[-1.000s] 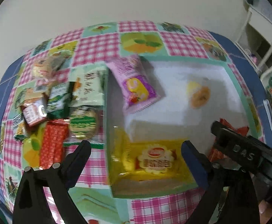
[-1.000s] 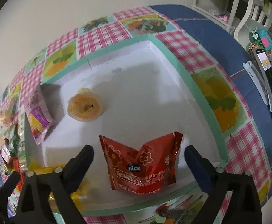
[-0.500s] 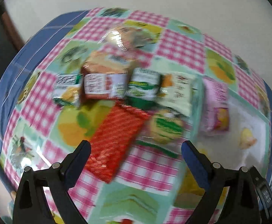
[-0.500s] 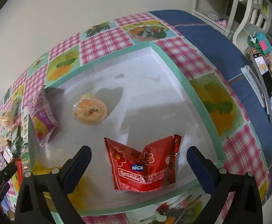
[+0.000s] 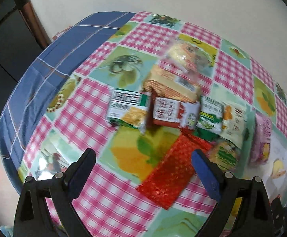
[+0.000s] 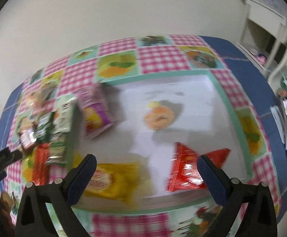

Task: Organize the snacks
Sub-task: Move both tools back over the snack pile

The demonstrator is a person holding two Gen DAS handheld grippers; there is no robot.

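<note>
The left gripper (image 5: 143, 169), jaws spread and empty, hovers nearest the red foil snack pack (image 5: 173, 171), which lies on the desk just beside the tray's (image 6: 240, 118) left rim, its long axis running diagonally toward the right jaw.

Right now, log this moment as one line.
left hand-held gripper: open, over loose snack pile | right hand-held gripper: open, empty, above box | boxed: four snacks
</note>
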